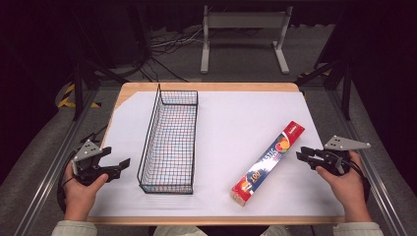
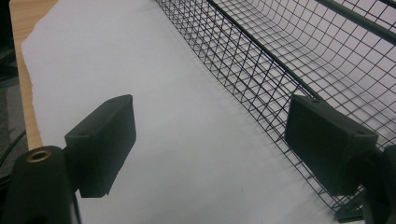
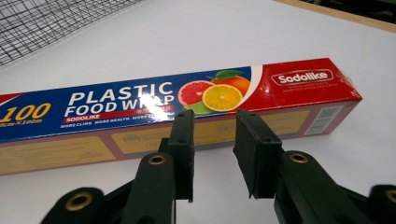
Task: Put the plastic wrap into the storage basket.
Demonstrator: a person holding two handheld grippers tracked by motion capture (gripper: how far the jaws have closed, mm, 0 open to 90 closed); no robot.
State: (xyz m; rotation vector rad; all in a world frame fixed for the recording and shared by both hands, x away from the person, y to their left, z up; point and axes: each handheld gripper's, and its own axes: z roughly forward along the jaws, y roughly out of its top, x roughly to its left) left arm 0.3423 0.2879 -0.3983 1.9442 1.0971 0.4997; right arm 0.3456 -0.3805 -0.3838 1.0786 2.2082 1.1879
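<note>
I am at the reach-in step, with nothing lifted yet. My right gripper hovers at about three o'clock on the white-covered tabletop, its nose aimed at the long red-and-blue cardboard box of plastic food wrap. The box lies flat and slantwise, one end toward five o'clock near the front edge, the other rising toward two o'clock. In the right gripper view my two black fingers stand only a narrow gap apart, just short of the box's long side and not touching it.

My left gripper waits at nine o'clock, just beside the long black wire-mesh basket, which stands lengthwise from six toward twelve o'clock, left of centre. Its fingers are spread wide over bare white cover, holding nothing, with the basket's near wall close past the right one.

As I judge it, the next move calls for spreading my right fingers wider than the box's narrow width, coming down across its middle so it stays balanced, and closing square on the two long faces. A grip near one end would likely let the far end droop. The basket looks like the place it belongs, laid lengthwise.
</note>
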